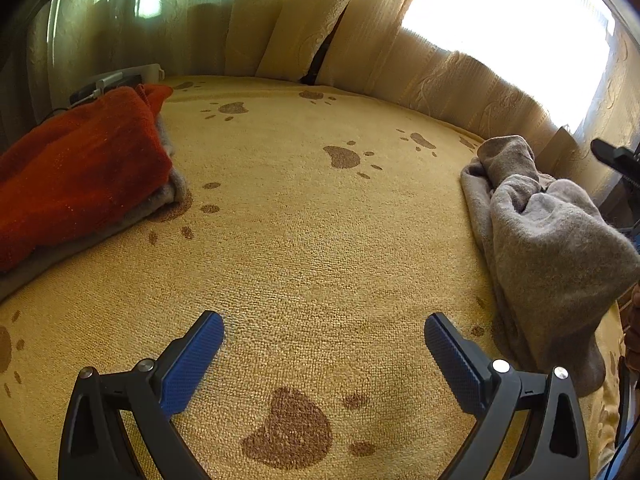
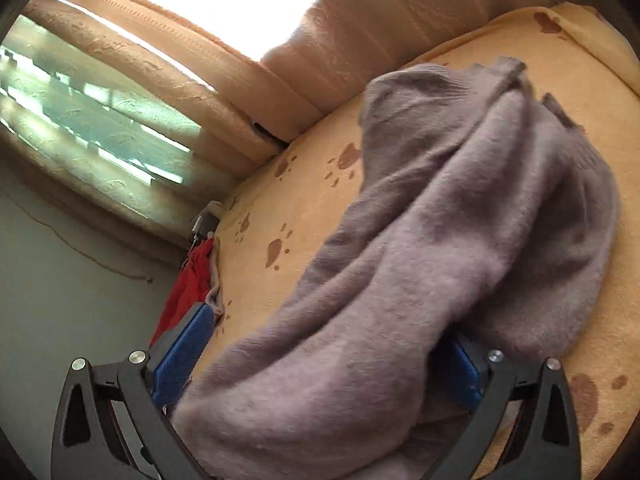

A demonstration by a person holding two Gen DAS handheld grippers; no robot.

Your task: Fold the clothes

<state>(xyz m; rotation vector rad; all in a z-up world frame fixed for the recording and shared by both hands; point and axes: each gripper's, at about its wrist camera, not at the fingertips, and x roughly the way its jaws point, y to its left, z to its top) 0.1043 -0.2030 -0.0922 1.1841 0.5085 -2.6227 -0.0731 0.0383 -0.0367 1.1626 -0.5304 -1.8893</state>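
Two garments are lying well apart on the bed point(image 1: 304, 240), which is covered by a yellow spread printed with brown paw marks. A red sweater point(image 1: 80, 168) is sitting folded at the left edge on top of a folded grey piece point(image 1: 172, 196); the neat stacking suggests this is the pile for finished items. The grey sweater point(image 2: 440, 240) is lying crumpled at the right side of the bed, not yet folded, so it is judged to be the item in hand.

The left gripper point(image 1: 324, 344) is hovering over the bare middle of the bed with its jaws spread and nothing between them. This open area is probably being kept free as the folding space.

The right gripper point(image 2: 324, 356) is standing at the near end of the grey sweater with its jaws spread wide. Fabric is bulging between the jaws and covering most of the right pad, while the left pad point(image 2: 180, 352) is showing clear of the cloth. The pads are not seen pressing on the fabric, so the garment is judged to be resting loose.

No containers are visible in either view. A small device with a cable point(image 1: 108, 84) is sitting behind the red sweater near the curtain point(image 1: 280, 20).
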